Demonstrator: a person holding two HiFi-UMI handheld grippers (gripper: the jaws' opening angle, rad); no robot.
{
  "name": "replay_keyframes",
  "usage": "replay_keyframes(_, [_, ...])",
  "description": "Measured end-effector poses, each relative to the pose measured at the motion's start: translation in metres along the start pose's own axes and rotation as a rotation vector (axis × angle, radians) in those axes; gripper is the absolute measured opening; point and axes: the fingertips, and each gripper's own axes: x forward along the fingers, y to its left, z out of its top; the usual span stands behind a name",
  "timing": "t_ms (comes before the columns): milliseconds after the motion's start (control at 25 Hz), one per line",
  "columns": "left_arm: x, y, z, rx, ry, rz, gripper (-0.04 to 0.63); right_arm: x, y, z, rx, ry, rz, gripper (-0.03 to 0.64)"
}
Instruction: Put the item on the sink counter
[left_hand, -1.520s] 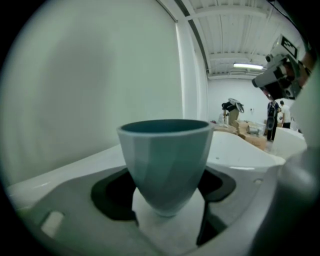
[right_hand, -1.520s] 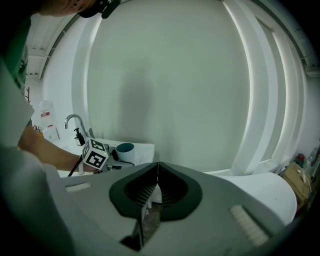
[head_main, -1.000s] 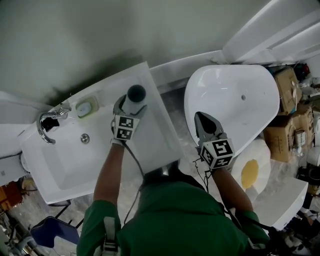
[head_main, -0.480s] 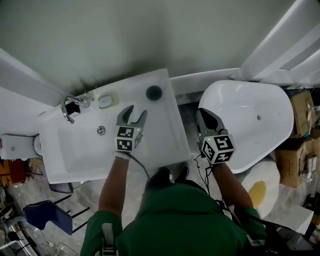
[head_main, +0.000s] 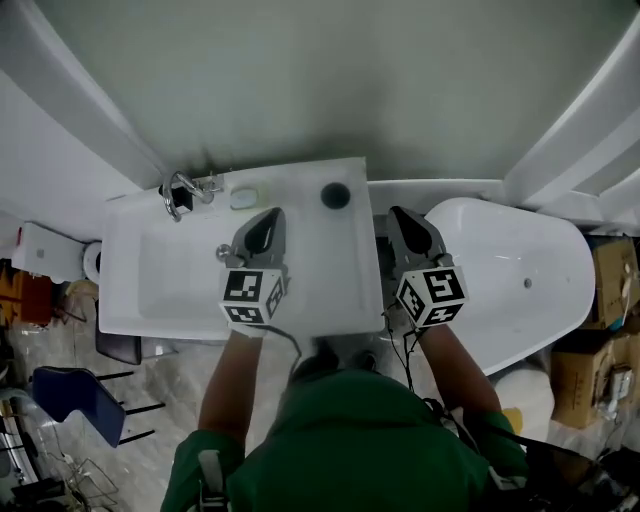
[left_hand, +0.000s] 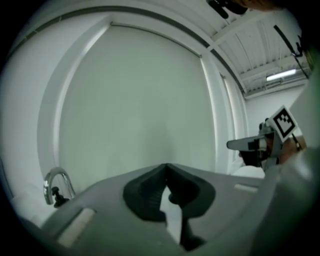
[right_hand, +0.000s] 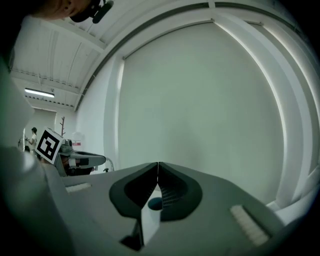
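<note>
Sink counter (head_main: 330, 265) bears the item (head_main: 335, 195) — left claw (head_main: 270, 215) has let go and closed empty; right claw (head_main: 399, 214) closed too.

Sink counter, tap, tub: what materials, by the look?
Sink counter: glossy white, likely ceramic or cast resin; smooth, one piece with the basin.
Tap: shiny metal, chrome-like glints.
Tub: glossy white, acrylic or ceramic; cannot tell which.

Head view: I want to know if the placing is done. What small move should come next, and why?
Probably just lower both grippers to rest. The dark-topped item stands alone on the sink counter, clear of the left gripper, whose jaws are together and empty; the right gripper is shut and empty too.
</note>
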Motion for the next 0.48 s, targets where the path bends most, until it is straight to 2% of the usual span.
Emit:
replay_keyframes(160, [-0.023, -0.004, 0.035, 0.025, -0.070, 0.029, -0.002, -0.007, 0.015, 0.041, -0.055, -0.105, 0.039, 0.002])
replay_keyframes(480, [-0.051, -0.002, 0.110, 0.064, -0.228, 0.109, 0.000, -0.030, 0.026, 0.111, -0.166, -0.237, 0.052, 0.003])
